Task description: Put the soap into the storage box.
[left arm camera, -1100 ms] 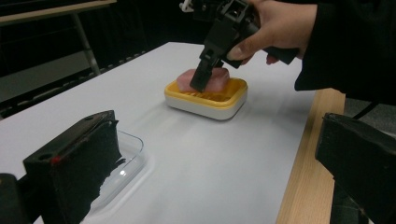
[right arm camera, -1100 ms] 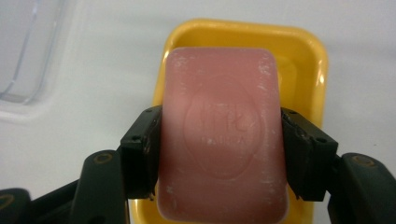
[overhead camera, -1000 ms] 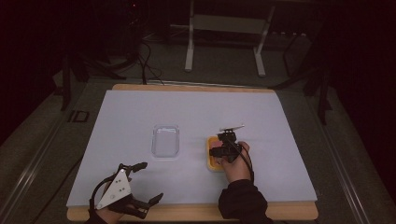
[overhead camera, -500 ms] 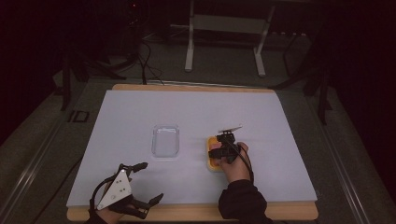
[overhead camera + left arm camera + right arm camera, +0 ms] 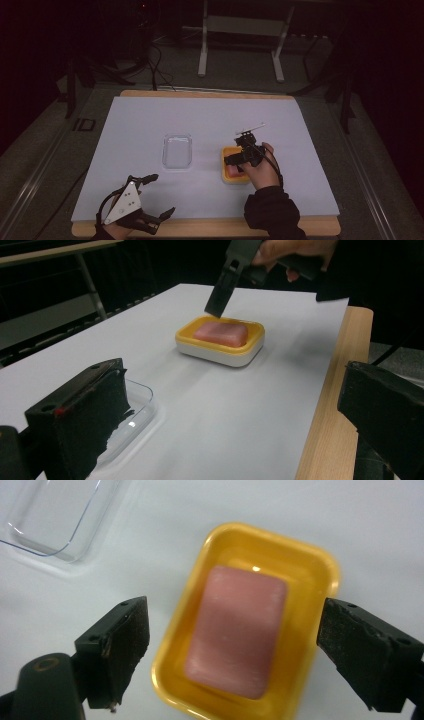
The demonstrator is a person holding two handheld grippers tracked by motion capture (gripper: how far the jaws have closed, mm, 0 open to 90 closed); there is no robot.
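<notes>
Little has moved: right gripper (image 5: 239,159) has only crept over the dish (image 5: 315,570).

Left gripper (image 5: 159,196) idles near the bench (image 5: 300,227) edge, fingers wide; clear lid (image 5: 177,150) lies empty; right fingers, wide, straddle the soap (image 5: 237,630) in the dish. Descend centred, then close.

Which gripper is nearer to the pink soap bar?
Right. The right gripper hangs open directly above the soap bar; the left gripper sits open at the table's near-left edge, far away.
</notes>
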